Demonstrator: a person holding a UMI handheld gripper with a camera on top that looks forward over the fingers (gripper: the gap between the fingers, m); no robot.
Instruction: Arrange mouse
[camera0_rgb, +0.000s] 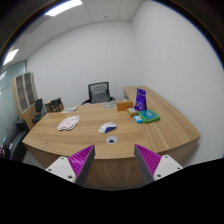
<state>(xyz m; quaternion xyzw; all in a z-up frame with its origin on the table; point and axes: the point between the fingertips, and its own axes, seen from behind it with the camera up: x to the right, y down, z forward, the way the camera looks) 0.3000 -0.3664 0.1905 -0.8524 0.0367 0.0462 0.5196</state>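
mouse (108, 127) | small, pale whitish-grey with darker patch | lying flat on the wooden desk (150, 130) | near the front edge, about mid-width | well ahead of the tongs (115, 158), apart from both fingers, not held

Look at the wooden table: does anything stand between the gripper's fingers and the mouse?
Nothing visible does. The gripper is open, held back from the table's near edge. The mouse lies beyond the fingers on the table top. A small dark round thing sits just in front of it, low and flat, unlikely to block the approach.
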